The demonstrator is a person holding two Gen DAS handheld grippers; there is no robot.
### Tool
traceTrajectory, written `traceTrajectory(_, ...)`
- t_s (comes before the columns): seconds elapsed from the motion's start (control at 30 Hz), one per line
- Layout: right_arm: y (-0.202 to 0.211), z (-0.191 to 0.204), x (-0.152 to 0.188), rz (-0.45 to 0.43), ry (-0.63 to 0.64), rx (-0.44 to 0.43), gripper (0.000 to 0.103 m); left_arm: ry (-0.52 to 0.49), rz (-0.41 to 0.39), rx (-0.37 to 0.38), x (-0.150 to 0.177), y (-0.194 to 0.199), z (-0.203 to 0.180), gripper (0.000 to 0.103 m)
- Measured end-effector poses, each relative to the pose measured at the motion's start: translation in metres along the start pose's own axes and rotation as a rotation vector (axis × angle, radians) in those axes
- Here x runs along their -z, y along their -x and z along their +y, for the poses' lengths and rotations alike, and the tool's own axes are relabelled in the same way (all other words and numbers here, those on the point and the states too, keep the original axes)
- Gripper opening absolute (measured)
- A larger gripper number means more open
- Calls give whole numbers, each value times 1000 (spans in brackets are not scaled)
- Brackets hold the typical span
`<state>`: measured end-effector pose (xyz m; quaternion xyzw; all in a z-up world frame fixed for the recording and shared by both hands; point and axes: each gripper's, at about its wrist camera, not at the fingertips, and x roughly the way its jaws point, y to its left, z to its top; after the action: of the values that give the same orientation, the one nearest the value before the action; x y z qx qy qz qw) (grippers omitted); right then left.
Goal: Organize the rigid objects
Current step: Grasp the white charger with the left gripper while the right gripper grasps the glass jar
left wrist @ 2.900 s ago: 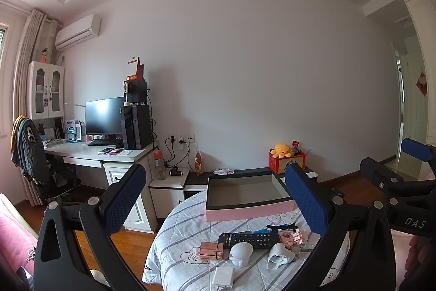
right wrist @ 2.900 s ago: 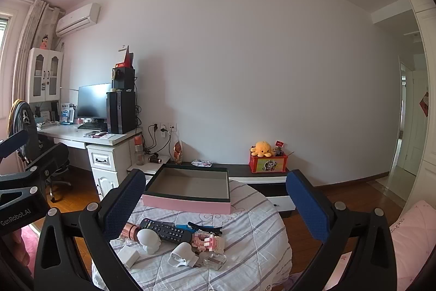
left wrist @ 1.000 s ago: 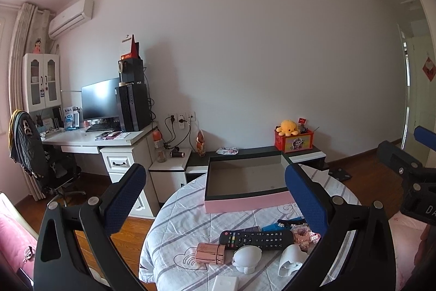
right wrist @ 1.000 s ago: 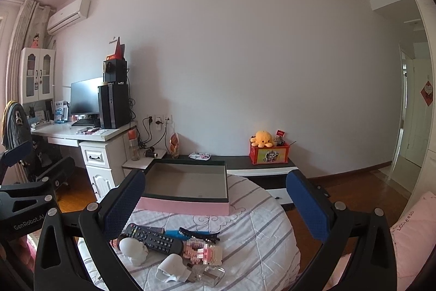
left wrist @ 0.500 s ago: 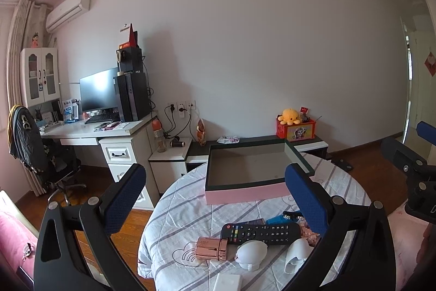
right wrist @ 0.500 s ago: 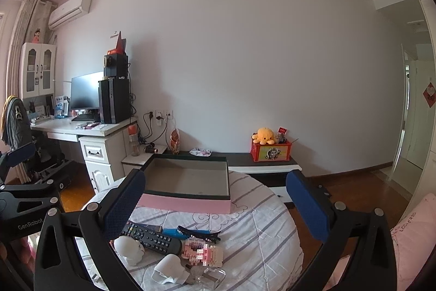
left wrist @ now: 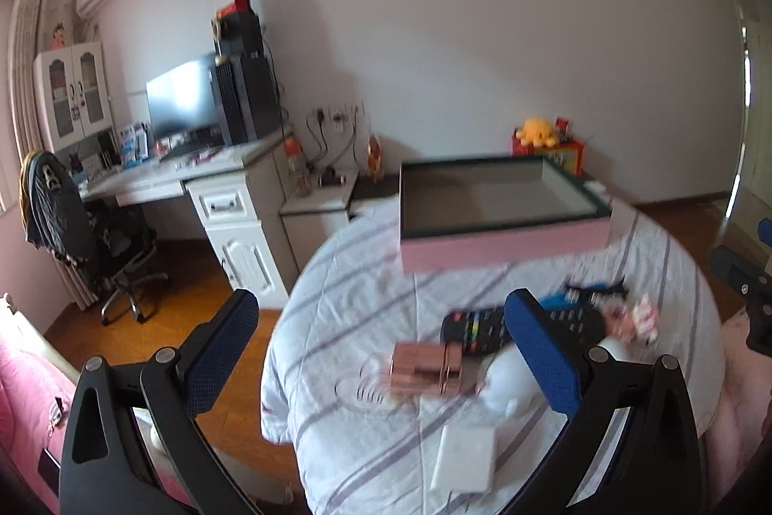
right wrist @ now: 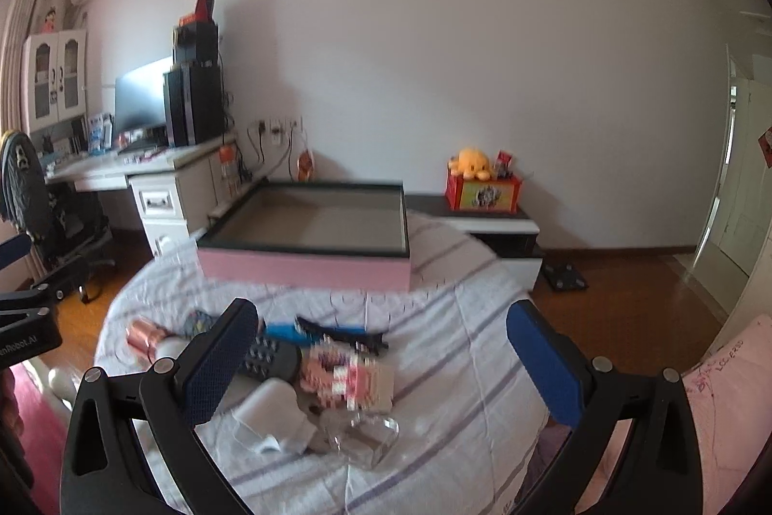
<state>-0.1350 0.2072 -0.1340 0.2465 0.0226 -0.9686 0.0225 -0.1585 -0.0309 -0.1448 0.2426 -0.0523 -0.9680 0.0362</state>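
Observation:
A round table [left wrist: 337, 302] under a striped cloth carries an open pink box [left wrist: 502, 244] with a dark rim at its far side. In front of it lie a black remote [left wrist: 473, 329], a rose-gold cylinder [left wrist: 422, 368], a white rounded item [left wrist: 506, 384] and a flat white box [left wrist: 465, 457]. My left gripper [left wrist: 386, 346] hangs open above the rose-gold cylinder, holding nothing. The right wrist view shows a pink block model [right wrist: 347, 375], a white holder [right wrist: 270, 418], a clear glass piece [right wrist: 366, 433] and the pink box [right wrist: 309, 264]. My right gripper [right wrist: 381, 355] is open over them.
A white desk [left wrist: 207, 187] with monitor and a black chair [left wrist: 82, 235] stand at the left. A low cabinet [right wrist: 492, 225] with a yellow plush toy [right wrist: 470, 162] sits behind the table. Pink bedding [right wrist: 723, 394] lies at the right. Wooden floor surrounds the table.
Both grippers have tilted down and moved closer to the table, so the objects sit higher and larger in view. The current frames are motion-blurred. Both stay open.

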Motion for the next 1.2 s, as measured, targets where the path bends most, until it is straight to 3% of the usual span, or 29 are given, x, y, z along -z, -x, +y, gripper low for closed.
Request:
traceTrajectory(0.23,-25,1,40,118,29,-4,103,-25,123,81,47,-18,-11,103)
traceTrajectory(0.47,-30,4,62,178,30,-15,103,-100,191,67,73,-30,-22,103)
traceTrajectory(0.63,-32,16,65,191,41,-40,103,-96,192,87,77,-37,-19,103)
traceTrajectory(0.77,-39,15,67,207,28,-46,103,-52,193,152,80,-40,-10,98)
traceTrajectory(0.93,-39,4,67,203,0,1,103,-12,189,227,84,-43,-8,87)
traceTrajectory(1.03,-45,-2,69,225,-8,25,103,-2,193,254,86,-44,-13,88)
traceTrajectory(1.2,-58,-8,75,250,-23,26,103,-38,240,218,100,-55,-22,89)
